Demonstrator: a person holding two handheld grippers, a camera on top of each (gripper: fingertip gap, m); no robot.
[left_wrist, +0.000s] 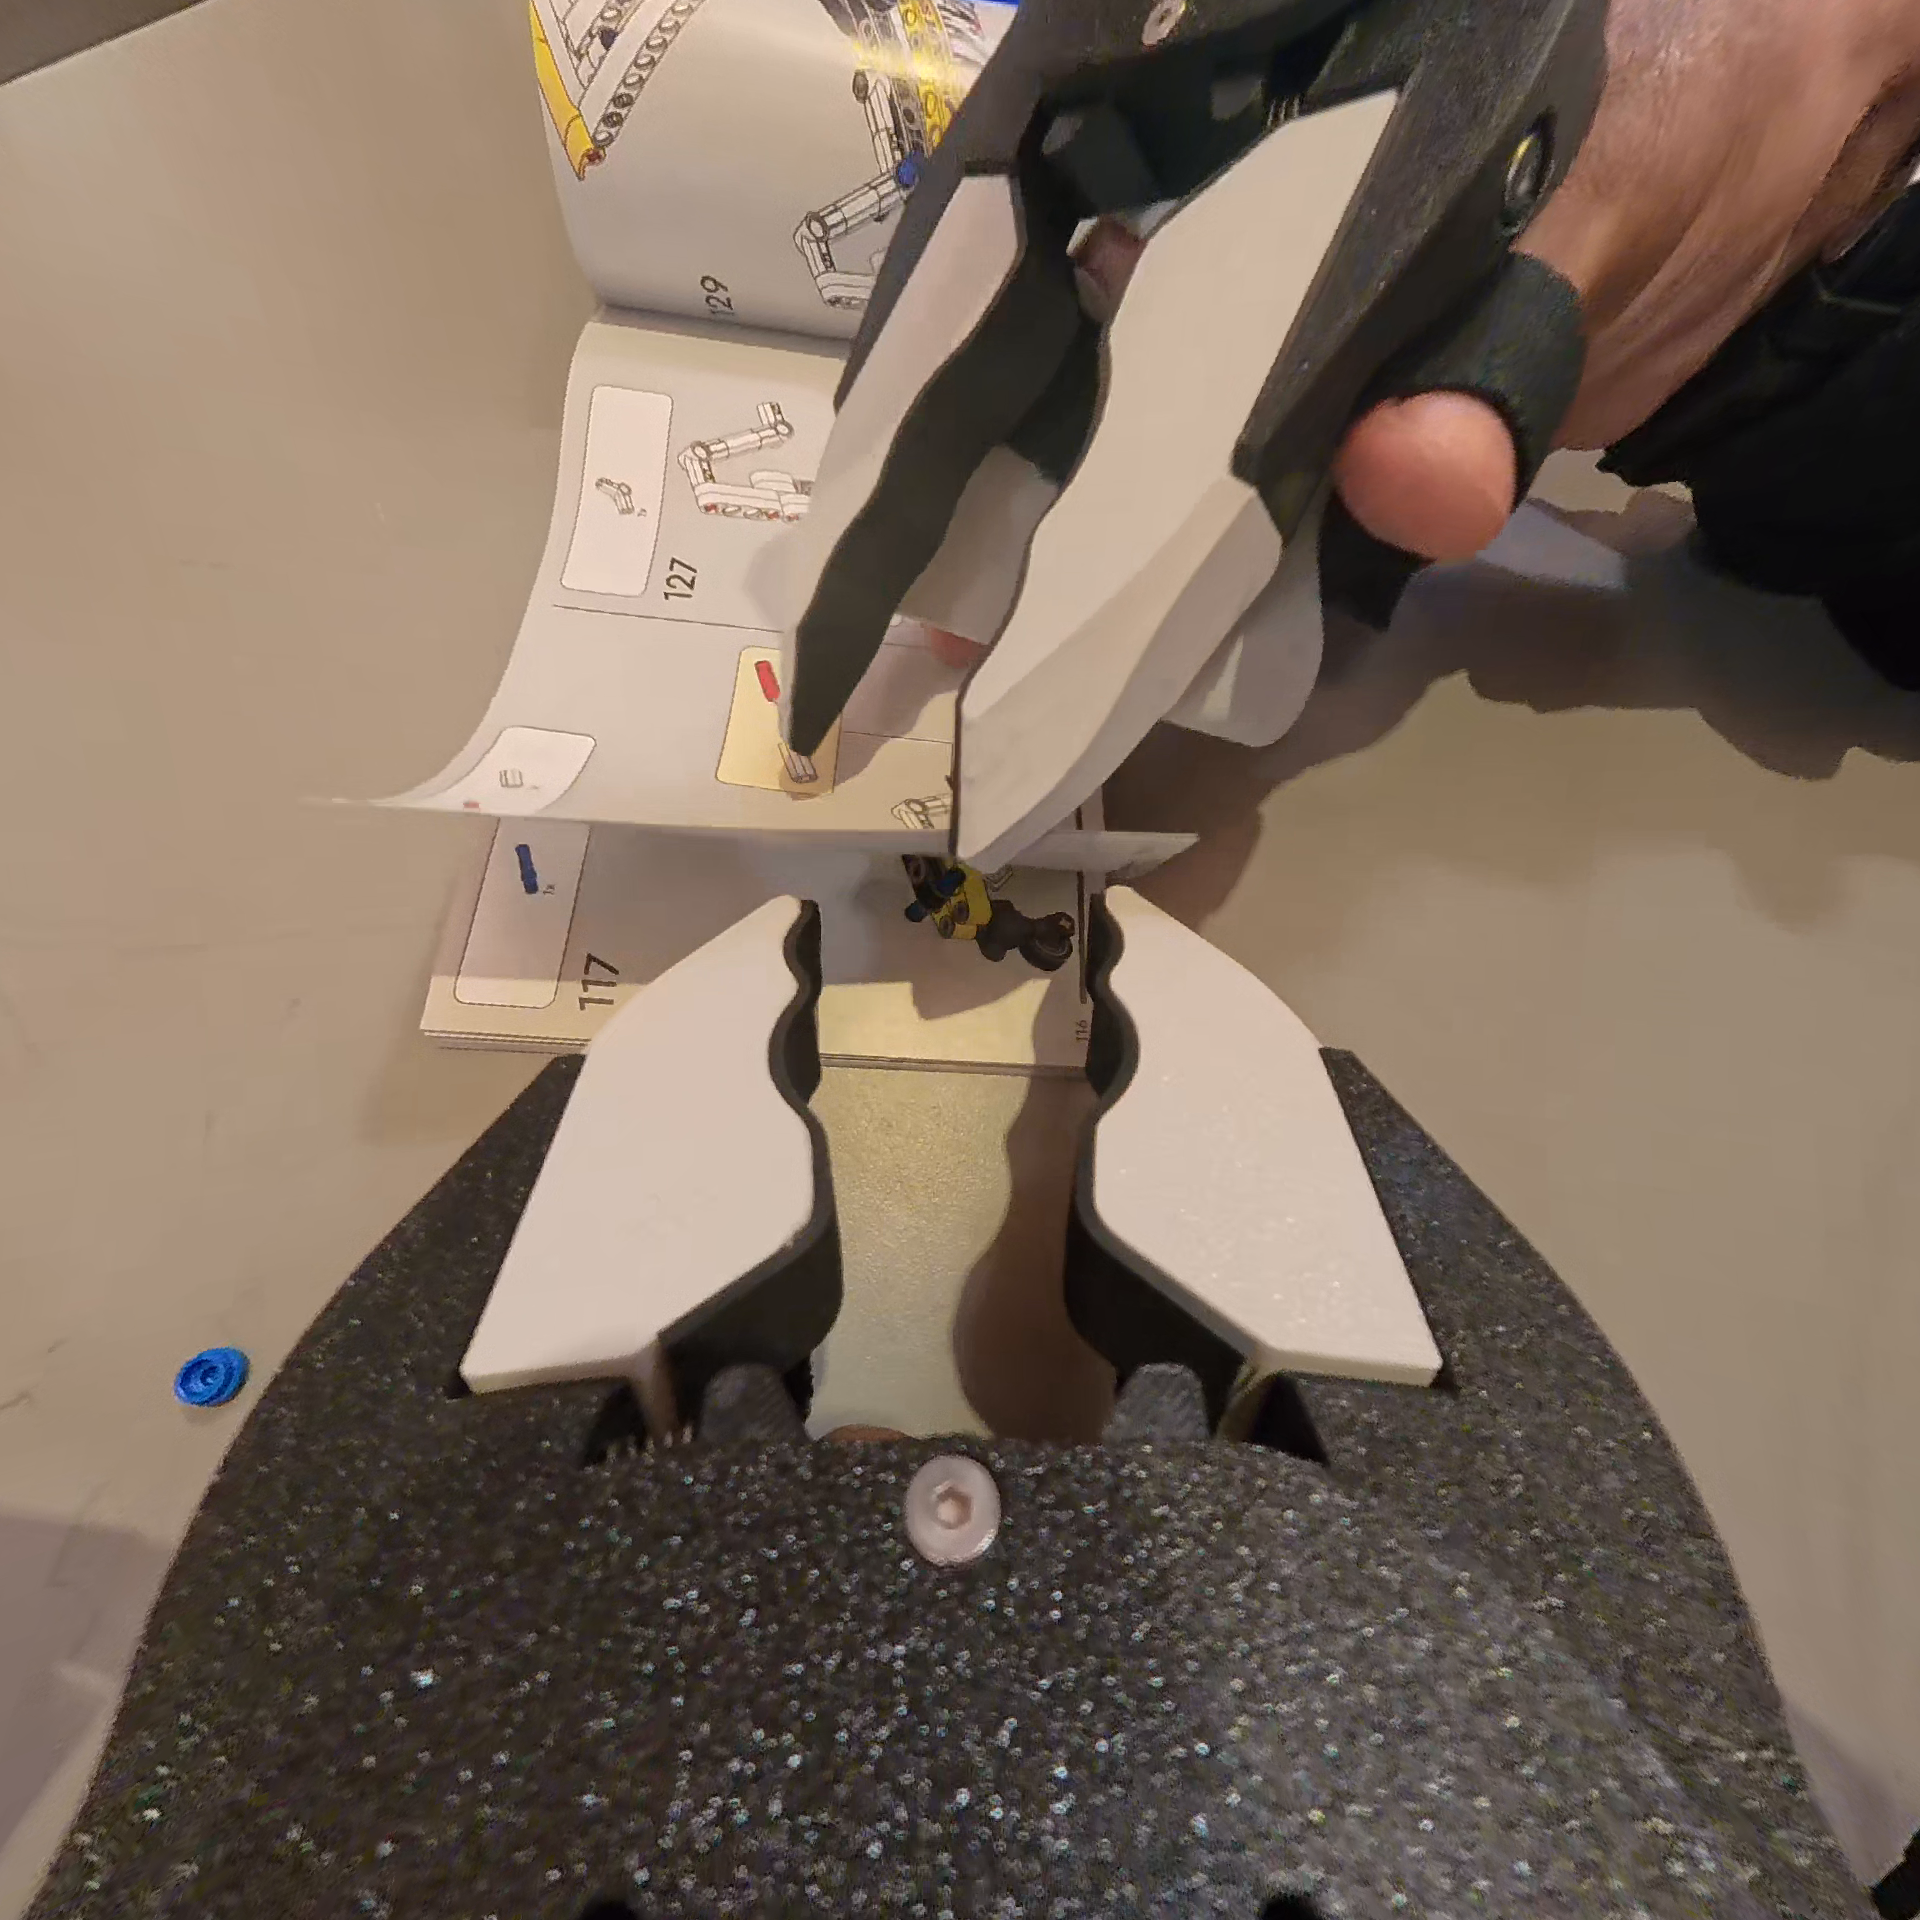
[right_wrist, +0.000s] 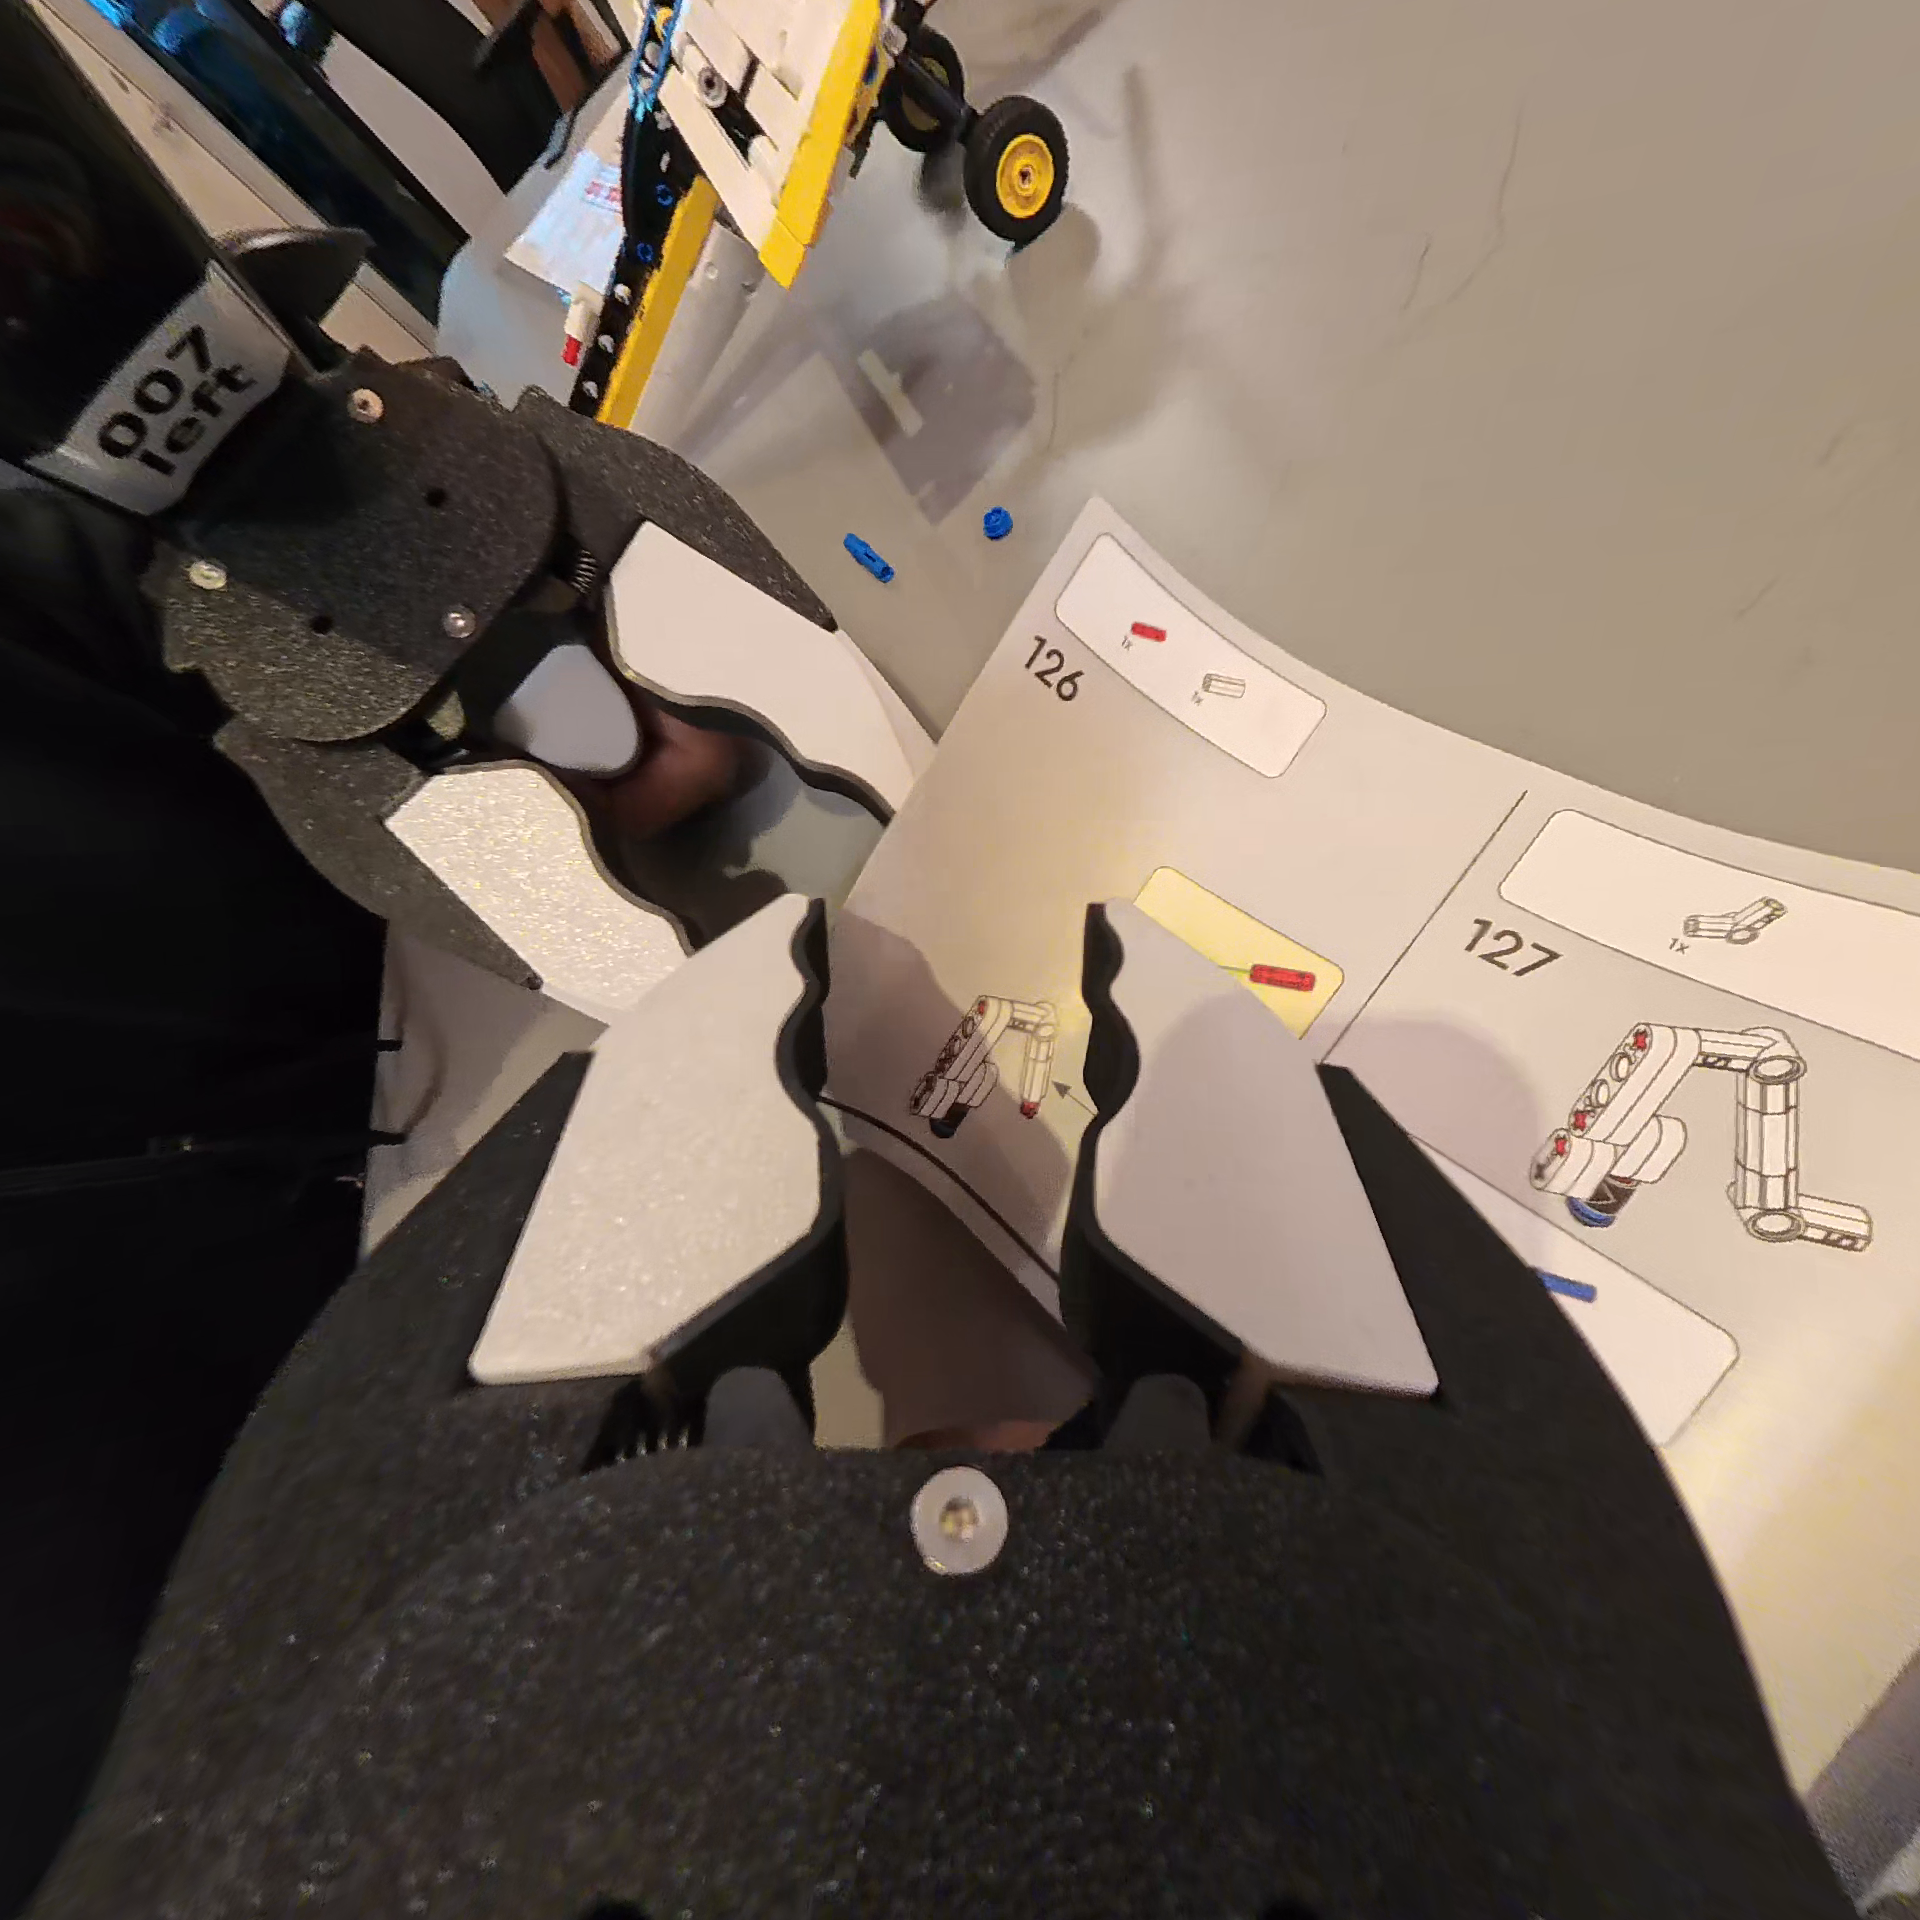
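Observation:
An open building-instruction booklet (left_wrist: 520, 935) lies on the pale table (left_wrist: 208, 623). One of its pages (left_wrist: 644, 665) is lifted and curls upward; it also shows in the right wrist view (right_wrist: 1143, 790). My right gripper (left_wrist: 894, 790), held by a hand (left_wrist: 1714, 208), reaches down over this page's free edge. Its fingers stand wide apart on either side of the edge (right_wrist: 956, 914) and do not press on the paper. My left gripper (left_wrist: 951, 914) is open with nothing between its pads, its tips over the flat page below. It shows beside the lifted page in the right wrist view (right_wrist: 790, 883).
A small blue round piece (left_wrist: 211, 1377) lies on the table left of my left gripper. In the right wrist view a blue pin (right_wrist: 868, 558) and a blue stud (right_wrist: 995, 523) lie beyond the page. A yellow and white model vehicle (right_wrist: 779, 135) and a clear bag (right_wrist: 914, 405) are farther back. Less than 4 cm separates the two grippers' tips.

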